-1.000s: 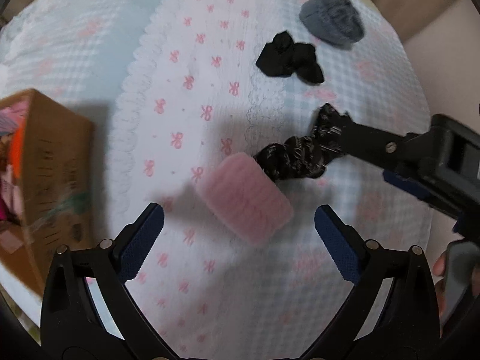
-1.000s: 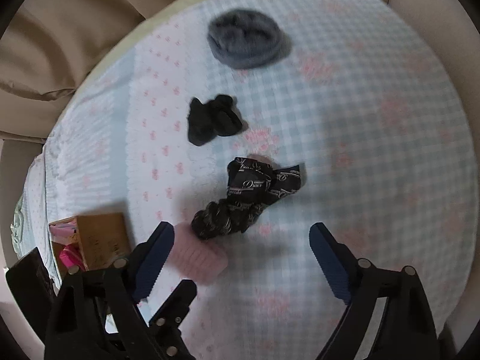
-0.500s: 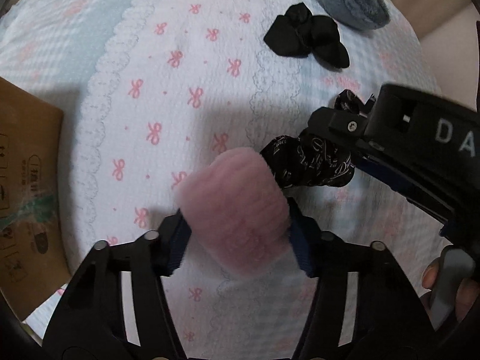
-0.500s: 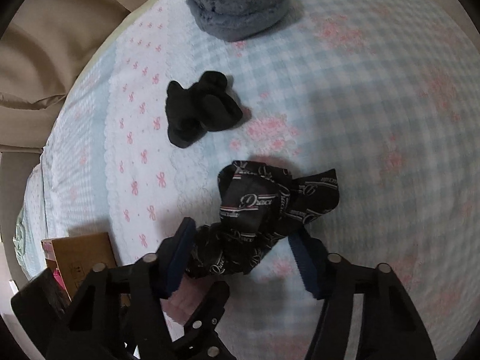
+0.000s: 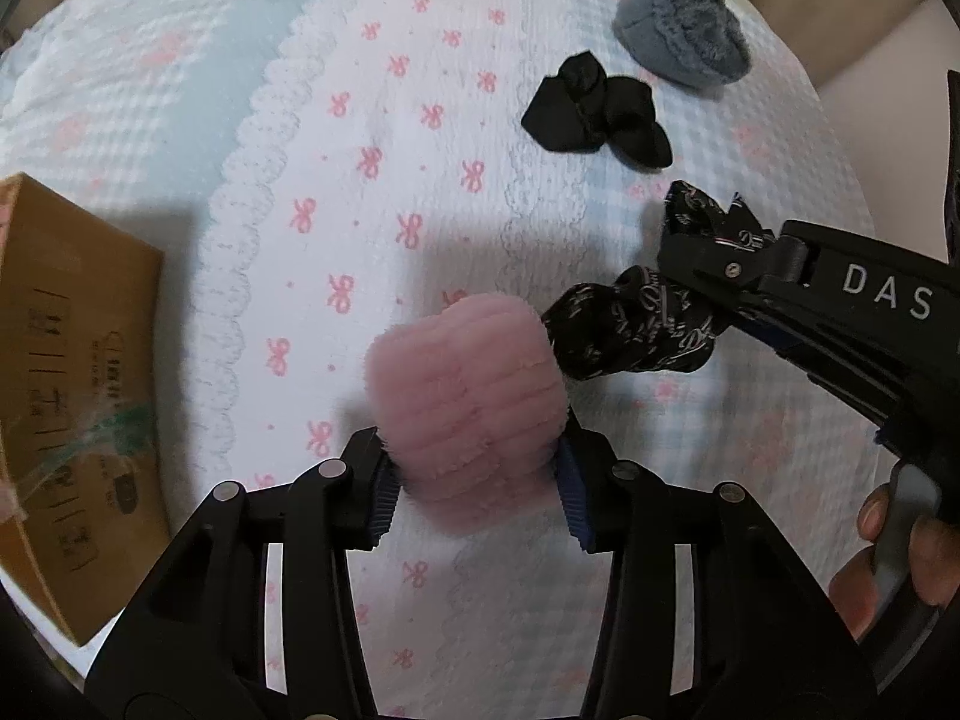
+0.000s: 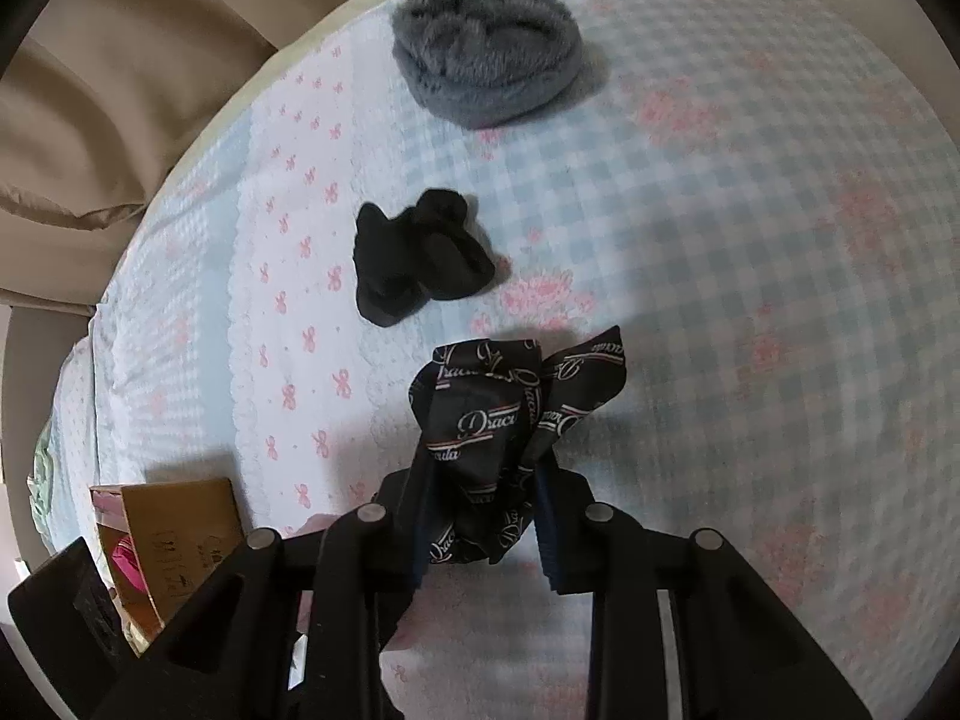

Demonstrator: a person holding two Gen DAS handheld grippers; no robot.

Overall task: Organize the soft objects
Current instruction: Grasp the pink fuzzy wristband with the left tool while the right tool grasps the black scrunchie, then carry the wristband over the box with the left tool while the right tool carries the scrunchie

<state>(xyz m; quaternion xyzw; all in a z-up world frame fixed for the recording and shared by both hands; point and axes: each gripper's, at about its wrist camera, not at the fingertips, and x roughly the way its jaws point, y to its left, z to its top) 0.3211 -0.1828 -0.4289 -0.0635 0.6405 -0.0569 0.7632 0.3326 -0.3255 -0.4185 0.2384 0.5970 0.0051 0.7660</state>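
Note:
My left gripper (image 5: 477, 495) is shut on a fuzzy pink roll (image 5: 465, 393) and holds it just above the bedspread. My right gripper (image 6: 483, 531) is shut on a black printed cloth (image 6: 498, 420), which also shows in the left wrist view (image 5: 630, 330) to the right of the pink roll. A plain black bundle (image 6: 420, 258) (image 5: 594, 111) and a grey fluffy item (image 6: 486, 57) (image 5: 684, 45) lie farther back on the bedspread.
A brown cardboard box (image 5: 66, 372) (image 6: 174, 534) with pink things inside stands at the left. The pale blue and white bedspread (image 5: 336, 168) with pink bows covers the surface. Beige cushions (image 6: 114, 96) lie beyond the far edge.
Both grippers moved forward and closed: the left on the pink roll, the right on the black printed cloth. Both items are now lifted slightly.

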